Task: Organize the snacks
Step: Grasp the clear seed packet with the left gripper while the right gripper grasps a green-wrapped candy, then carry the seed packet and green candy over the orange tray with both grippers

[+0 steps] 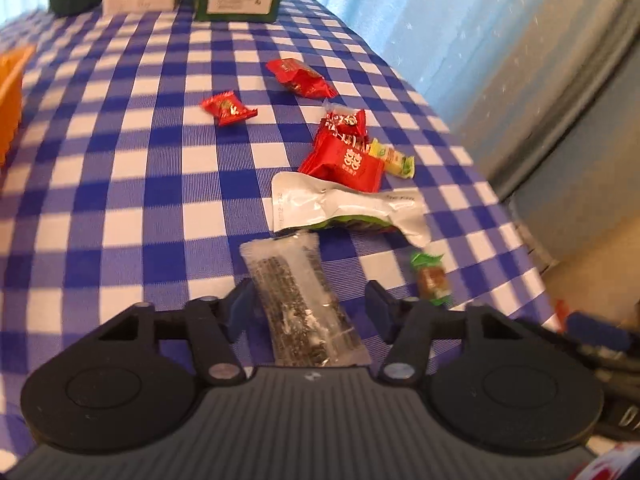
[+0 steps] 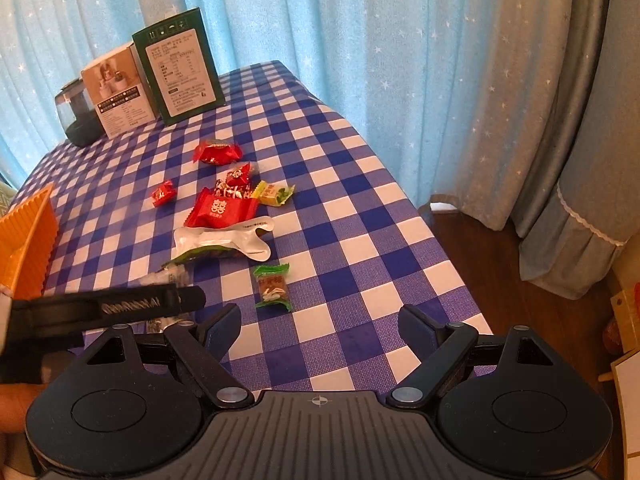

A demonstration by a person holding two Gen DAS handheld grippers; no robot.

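Two claws over bench [image 2: 360, 216]. Left claw [image 1: 310, 300] straddles clear sesame-bar packet [image 1: 298, 300], pads not yet pressing: lined up for pickup. Right claw [image 2: 320, 330] released, empty, green candy [image 2: 273, 287] just ahead. Orange bin [image 2: 28, 248] far left, likely destination.

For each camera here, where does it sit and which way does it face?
Left wrist: on the left claw, angled down at the checked tablecloth; its fingers straddle a clear snack bar, not visibly pinching it.
Right wrist: on the right claw, open over bare cloth, facing the blue curtain; the left claw crosses its lower left.
Shared: red candies, white pouch, green box.
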